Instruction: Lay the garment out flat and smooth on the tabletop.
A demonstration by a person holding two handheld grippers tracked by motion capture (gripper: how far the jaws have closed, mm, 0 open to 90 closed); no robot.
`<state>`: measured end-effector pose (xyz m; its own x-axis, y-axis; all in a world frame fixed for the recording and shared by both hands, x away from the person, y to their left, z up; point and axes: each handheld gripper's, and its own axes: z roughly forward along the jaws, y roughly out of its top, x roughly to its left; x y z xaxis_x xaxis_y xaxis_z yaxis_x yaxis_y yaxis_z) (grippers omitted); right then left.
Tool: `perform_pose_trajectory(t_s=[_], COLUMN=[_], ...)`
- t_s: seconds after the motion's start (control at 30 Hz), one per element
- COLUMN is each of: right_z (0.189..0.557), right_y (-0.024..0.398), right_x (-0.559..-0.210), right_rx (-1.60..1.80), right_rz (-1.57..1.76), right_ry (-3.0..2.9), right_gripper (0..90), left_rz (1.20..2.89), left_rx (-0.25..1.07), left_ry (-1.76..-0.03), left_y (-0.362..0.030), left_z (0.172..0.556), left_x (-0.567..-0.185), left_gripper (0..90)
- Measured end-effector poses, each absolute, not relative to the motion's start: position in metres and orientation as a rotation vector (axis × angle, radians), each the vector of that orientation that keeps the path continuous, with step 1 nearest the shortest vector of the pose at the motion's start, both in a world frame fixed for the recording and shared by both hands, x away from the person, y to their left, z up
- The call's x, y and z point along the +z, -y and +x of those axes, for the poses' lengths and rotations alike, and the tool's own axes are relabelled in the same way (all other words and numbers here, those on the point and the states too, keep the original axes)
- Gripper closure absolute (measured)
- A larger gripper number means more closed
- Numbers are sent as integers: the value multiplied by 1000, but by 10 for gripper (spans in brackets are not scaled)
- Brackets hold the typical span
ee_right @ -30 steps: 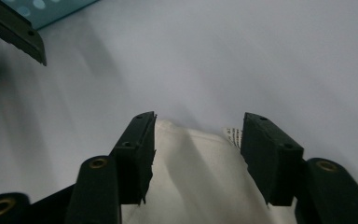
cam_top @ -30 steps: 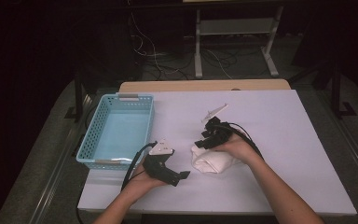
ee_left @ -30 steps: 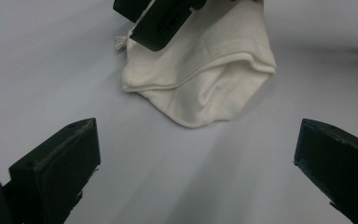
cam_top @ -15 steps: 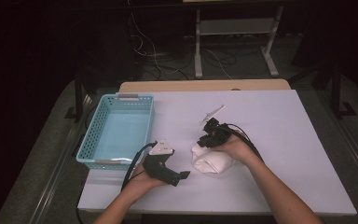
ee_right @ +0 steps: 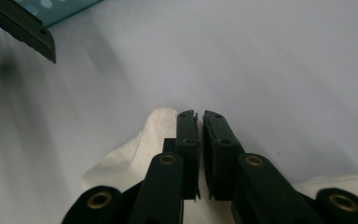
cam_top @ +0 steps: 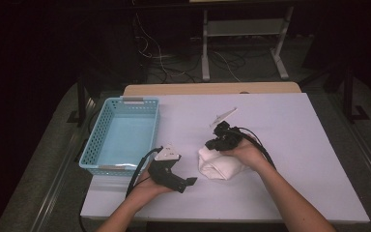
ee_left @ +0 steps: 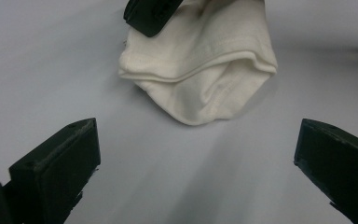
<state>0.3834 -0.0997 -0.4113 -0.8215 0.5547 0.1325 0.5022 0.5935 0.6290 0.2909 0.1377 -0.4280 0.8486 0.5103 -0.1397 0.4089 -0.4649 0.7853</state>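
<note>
Cloth [cam_top: 221, 164], white and folded into a small bundle, lies near the middle of the white counter [cam_top: 294, 145], about 5 o'clock from its centre. The right gripper [cam_top: 212, 144] sits on the cloth's far edge; its jaws have just been closing and now stand almost together, seemingly pinching a fold to lift it. The left gripper [cam_top: 189, 181] waits at 9 o'clock of the cloth, jaws wide open and holding nothing, probably ready to take the other end. A blue basket [cam_top: 92, 145] stands at 10 o'clock, likely the destination. The room around is dark, with metal table legs [cam_top: 205, 58] behind.
</note>
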Motion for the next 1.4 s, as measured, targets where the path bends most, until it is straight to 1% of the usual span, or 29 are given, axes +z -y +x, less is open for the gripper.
perform_pose_trajectory(t_s=[0.53,1.4], right_z=[373,351], right_y=[115,156], right_x=[-396,-379], right_rx=[1149,1242], right_rz=[882,871], right_ry=[-2711,-2649], right_gripper=[848,861], left_rz=[2122,2124], left_rx=[142,144], left_ry=[-668,-670], left_y=[-138,-138], left_z=[291,291], left_x=[-428,-429], left_gripper=[0,0])
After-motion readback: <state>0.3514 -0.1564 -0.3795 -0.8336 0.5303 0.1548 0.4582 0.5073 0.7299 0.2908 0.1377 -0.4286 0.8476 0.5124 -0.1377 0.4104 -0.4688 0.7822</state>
